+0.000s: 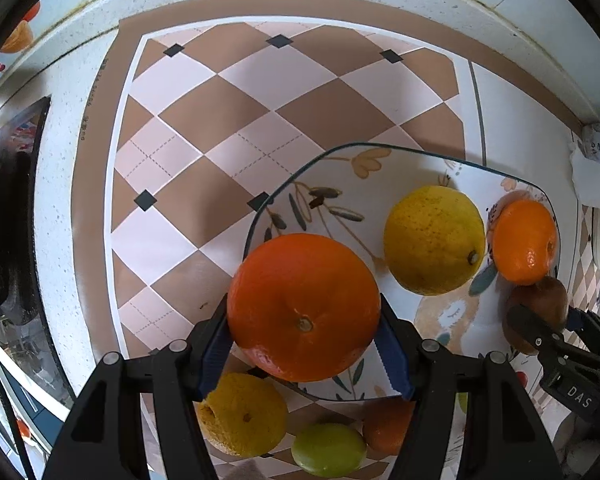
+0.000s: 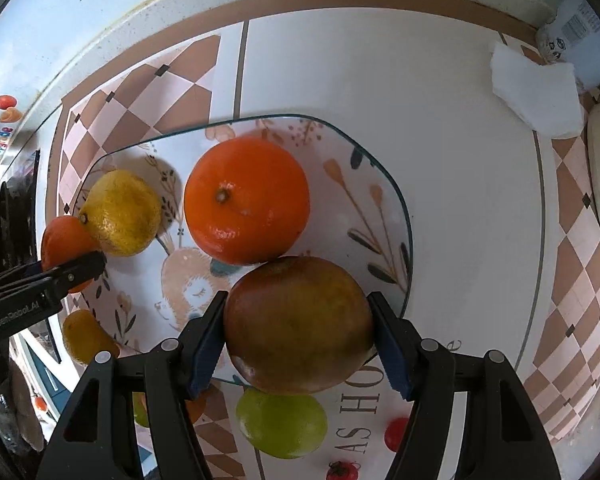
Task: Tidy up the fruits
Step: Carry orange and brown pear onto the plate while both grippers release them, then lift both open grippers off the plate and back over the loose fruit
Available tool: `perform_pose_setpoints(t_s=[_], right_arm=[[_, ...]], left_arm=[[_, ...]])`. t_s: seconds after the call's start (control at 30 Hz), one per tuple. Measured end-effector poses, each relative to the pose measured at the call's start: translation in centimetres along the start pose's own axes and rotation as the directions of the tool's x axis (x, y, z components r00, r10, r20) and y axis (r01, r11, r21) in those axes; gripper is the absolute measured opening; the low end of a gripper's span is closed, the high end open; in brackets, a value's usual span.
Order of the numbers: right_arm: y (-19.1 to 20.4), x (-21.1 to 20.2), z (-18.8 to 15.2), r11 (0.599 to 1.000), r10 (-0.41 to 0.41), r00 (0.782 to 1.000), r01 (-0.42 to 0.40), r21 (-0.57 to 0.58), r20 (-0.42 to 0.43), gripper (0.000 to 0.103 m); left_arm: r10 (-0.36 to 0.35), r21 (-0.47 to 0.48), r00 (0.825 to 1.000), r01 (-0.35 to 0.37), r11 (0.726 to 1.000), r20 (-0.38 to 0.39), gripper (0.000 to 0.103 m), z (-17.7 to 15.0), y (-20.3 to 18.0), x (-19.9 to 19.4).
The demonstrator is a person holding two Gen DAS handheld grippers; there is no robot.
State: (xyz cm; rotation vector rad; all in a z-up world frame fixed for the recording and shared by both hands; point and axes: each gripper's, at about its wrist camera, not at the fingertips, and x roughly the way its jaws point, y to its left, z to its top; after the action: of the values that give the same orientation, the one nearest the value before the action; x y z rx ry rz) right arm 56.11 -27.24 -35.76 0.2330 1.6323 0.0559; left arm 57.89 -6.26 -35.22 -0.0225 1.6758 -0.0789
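Black tongs [image 1: 304,344] downward, clasping orange [image 1: 303,307]

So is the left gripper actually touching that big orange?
Touching. The left wrist view shows the left gripper with both blue pads pressed against the big orange's sides, no gap.

Speckled counter [image 1: 60,208]: checkered mat [image 1: 228,120], plate [image 2: 380,184], tissue [image 2: 540,96].

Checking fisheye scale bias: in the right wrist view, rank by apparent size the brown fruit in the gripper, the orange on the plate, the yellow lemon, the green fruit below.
1. Brown fruit, though nearest the camera, so inflated.
2. Orange.
3. Green fruit and yellow lemon look alike; the green one is partly hidden, so unranked.
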Motion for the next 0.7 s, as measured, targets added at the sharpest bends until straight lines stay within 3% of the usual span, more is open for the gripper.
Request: perform_pose_setpoints(t_s=[0.07,0.13,0.23,0.47,0.7], right_arm=[[-0.2,-0.2,0.0,1.000,0.012,1.000,-0.012,0.011,0.000,0.075],[-0.5,-0.6,0.1,0.999,0.023,1.000,-0.023,0.025,0.010,0.088],[-1.2,-2.0,0.1,0.997,0.055,0.998,-0.057,0.054,0.044,0.088],[-0.6,-5.0,-1.2,0.999,-0.016,0.993,0.010,0.051,0.121,0.089],[1.2,-6.7,-5.0,0.996,-0.082,0.981,0.077,0.035,0.177,0.089]], left_arm=[[-0.012,-0.007,1.000,0.012,1.000,-0.001,0.065,0.0,0.1,-0.2],[-0.039,-0.012,0.999,0.039,0.999,0.013,0.077,0.0,0.6,-0.3],[-0.042,-0.012,0.998,0.042,0.999,0.035,0.087,0.0,0.9,-1.1],[-0.034,0.000,0.996,0.034,0.999,0.077,0.088,-1.0,1.2,-3.9],[0.003,0.028,0.989,-0.007,1.000,0.147,0.088,-5.7,1.1,-7.0]])
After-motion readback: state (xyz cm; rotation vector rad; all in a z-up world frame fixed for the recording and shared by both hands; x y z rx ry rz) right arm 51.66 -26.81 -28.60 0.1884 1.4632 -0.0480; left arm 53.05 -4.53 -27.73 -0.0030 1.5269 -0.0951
